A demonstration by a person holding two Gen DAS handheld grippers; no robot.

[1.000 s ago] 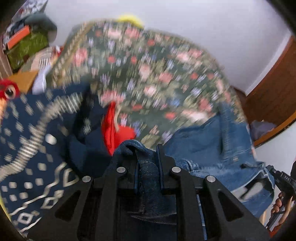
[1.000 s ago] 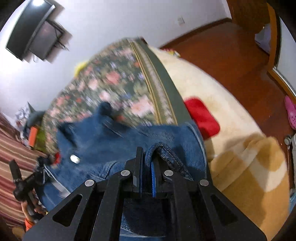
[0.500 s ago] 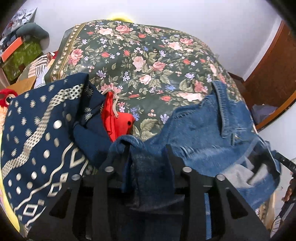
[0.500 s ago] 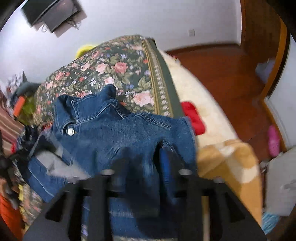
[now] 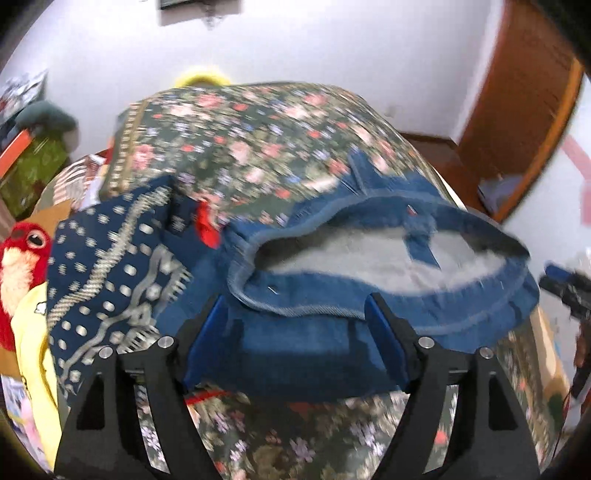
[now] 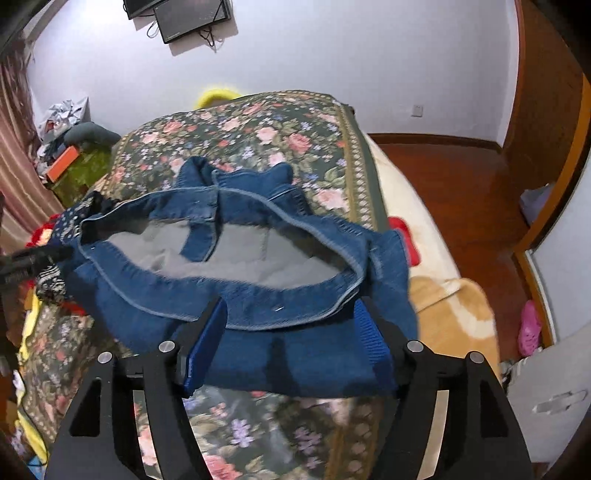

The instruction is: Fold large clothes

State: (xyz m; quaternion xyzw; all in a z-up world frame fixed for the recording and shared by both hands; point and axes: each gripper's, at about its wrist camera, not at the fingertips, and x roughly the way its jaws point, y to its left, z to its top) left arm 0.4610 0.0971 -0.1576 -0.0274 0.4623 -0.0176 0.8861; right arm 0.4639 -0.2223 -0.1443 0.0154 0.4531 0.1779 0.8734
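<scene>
Across the lower half of both frames the denim jacket is spread on the floral bedspread, hem nearest the lens, grey lining exposed through the open hem. Left gripper is seen with jaws spread wide, blue pads either side of the denim, nothing clamped. Right gripper is likewise spread wide, fabric lying between the fingers, not pinched.

Left view only: navy patterned cloth with white dots and zigzags at left centre, touching the jacket's edge; a red item wedged between them; red plush toy at the far left edge; yellow fabric below it. Heavy motion blur is noted in this frame.

Right view only: wall-mounted screen at upper left, cream and tan blanket at right of the bed, wooden floor at upper right, pink slipper at the right edge, collar points of the jacket lying at frame centre. Sharper frame; denim stitching and the bedspread's geometric border are resolved.
</scene>
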